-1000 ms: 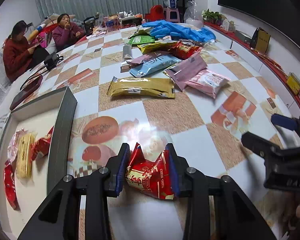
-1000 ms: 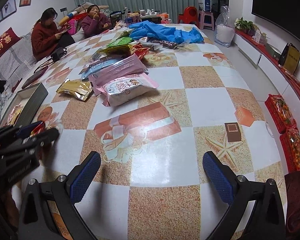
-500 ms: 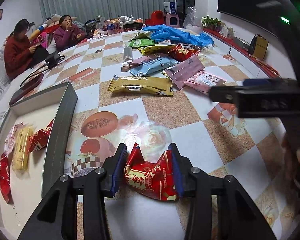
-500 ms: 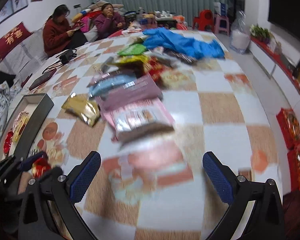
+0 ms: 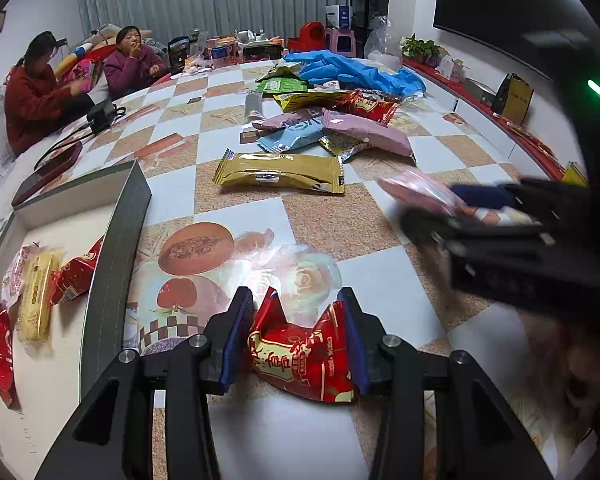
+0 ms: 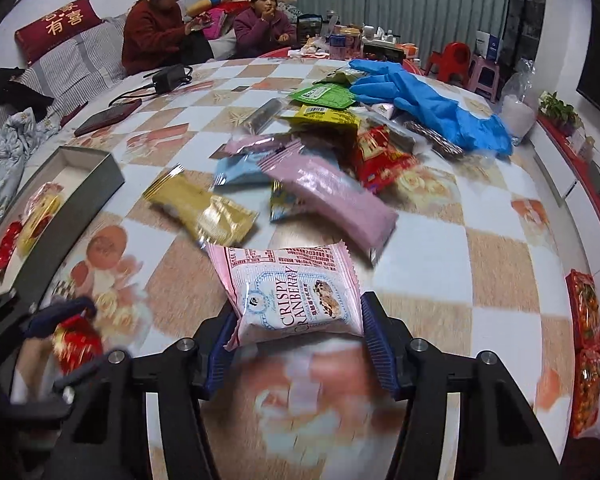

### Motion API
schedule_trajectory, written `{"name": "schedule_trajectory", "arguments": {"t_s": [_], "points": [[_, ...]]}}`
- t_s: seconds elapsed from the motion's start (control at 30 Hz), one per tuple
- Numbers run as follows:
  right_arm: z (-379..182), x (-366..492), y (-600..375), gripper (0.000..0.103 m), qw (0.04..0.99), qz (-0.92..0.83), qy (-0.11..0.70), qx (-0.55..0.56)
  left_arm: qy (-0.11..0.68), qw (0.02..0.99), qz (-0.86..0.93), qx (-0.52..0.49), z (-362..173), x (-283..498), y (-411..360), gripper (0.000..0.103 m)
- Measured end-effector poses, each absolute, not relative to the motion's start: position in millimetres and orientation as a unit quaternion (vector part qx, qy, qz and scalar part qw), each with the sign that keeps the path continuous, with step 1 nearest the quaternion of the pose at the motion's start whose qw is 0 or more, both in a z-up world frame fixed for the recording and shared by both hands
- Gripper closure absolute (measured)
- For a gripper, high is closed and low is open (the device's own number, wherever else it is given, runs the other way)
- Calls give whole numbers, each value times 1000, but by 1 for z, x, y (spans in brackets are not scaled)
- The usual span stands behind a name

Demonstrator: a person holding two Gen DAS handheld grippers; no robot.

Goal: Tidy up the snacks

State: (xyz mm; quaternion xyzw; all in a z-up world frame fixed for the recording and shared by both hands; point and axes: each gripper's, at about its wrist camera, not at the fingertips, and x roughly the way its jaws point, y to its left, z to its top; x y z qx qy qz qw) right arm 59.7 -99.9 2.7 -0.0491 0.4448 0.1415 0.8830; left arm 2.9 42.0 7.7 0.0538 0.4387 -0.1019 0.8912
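Checkered tabletop (image 6: 500, 320); pink-and-white "Crispy Cranberry" packet (image 6: 296, 296), flat, crimp-edged.

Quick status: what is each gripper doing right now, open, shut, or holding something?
Left gripper: shut on the red snack packet.
Right gripper: jaws have just been closing, now gripping the pink cranberry packet.

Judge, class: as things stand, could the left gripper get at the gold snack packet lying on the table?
Probably not yet: the left gripper is shut on a red snack packet. The table between it and the gold snack packet looks bare, so the path itself seems free.
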Motion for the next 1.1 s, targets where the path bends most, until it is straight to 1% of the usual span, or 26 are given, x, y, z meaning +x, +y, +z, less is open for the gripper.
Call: {"name": "schedule_trajectory", "arguments": {"t_s": [0.2, 0.33, 0.4, 0.43, 0.47, 0.5, 0.53, 0.63, 0.77, 0.83, 0.9, 0.93, 1.1], "points": [[9, 3, -126, 44, 895, 84, 438, -17, 439, 891, -101, 55, 8, 2, 41, 56], [6, 1, -127, 44, 893, 62, 445, -22, 440, 891, -101, 56, 8, 0, 42, 56], [3, 6, -126, 42, 889, 54, 453, -28, 442, 889, -106, 58, 8, -1, 42, 52], [3, 8, -125, 39, 889, 49, 454, -32, 442, 888, -107, 58, 8, -1, 42, 52], [1, 7, -125, 25, 887, 46, 458, -32, 443, 888, -108, 57, 7, -1, 42, 51], [-2, 9, -125, 1, 880, 48, 471, -32, 443, 888, -108, 55, 7, -1, 43, 51], [-4, 10, -125, 0, 877, 58, 475, -29, 443, 888, -109, 54, 8, -2, 43, 51], [-4, 8, -126, 0, 878, 62, 474, -28, 443, 888, -110, 49, 8, -3, 45, 50], [-3, 6, -125, 0, 879, 75, 470, -23, 444, 888, -109, 45, 9, -4, 47, 45], [-2, 4, -126, 0, 880, 89, 466, -15, 444, 888, -109, 45, 9, -5, 47, 40], [-1, 4, -129, 0, 881, 97, 463, -4, 444, 889, -104, 45, 10, -7, 48, 27], [0, 4, -131, 0, 882, 98, 462, 4, 443, 890, -104, 45, 10, -8, 49, 25], [2, 4, -140, 0, 884, 102, 456, 34, 441, 890, -109, 42, 11, -15, 51, 24]]}}
